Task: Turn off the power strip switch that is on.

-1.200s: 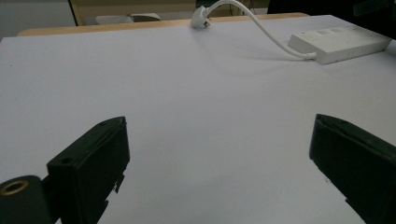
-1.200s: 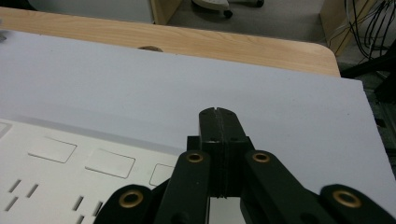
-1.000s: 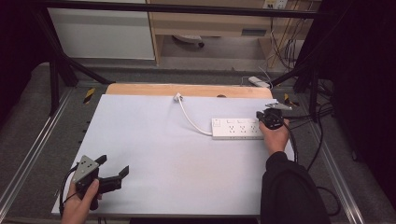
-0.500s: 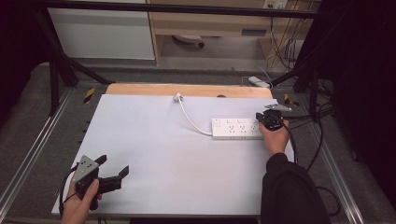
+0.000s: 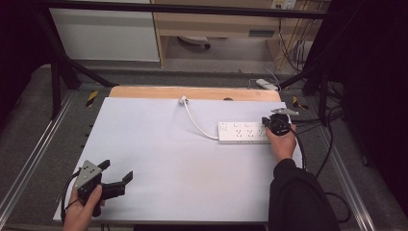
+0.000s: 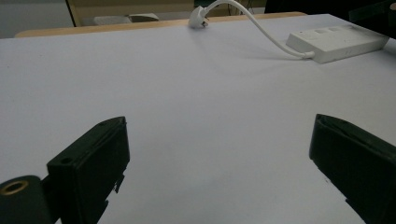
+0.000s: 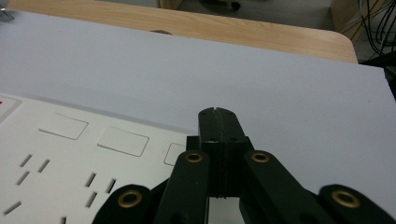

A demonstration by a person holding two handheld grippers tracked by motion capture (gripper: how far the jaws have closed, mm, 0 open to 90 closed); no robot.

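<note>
A white power strip [image 5: 243,132] lies at the right of the white table mat [image 5: 183,159], its white cable [image 5: 196,121] curving back to a plug [image 5: 183,100] near the far edge. My right gripper [image 5: 267,124] sits at the strip's right end, jaws pressed together with nothing between them; in the right gripper view the closed tips [image 7: 218,122] hover over the strip's [image 7: 70,163] top near its switches. My left gripper [image 5: 115,174] rests low at the front left, open and empty. From the left gripper view the strip [image 6: 336,43] and the plug [image 6: 200,10] lie far ahead.
A wooden table edge [image 5: 192,92] runs behind the mat. Black cables [image 5: 317,144] trail off the right side. Metal frame rails [image 5: 29,159] flank the table, and shelving [image 5: 221,24] stands behind.
</note>
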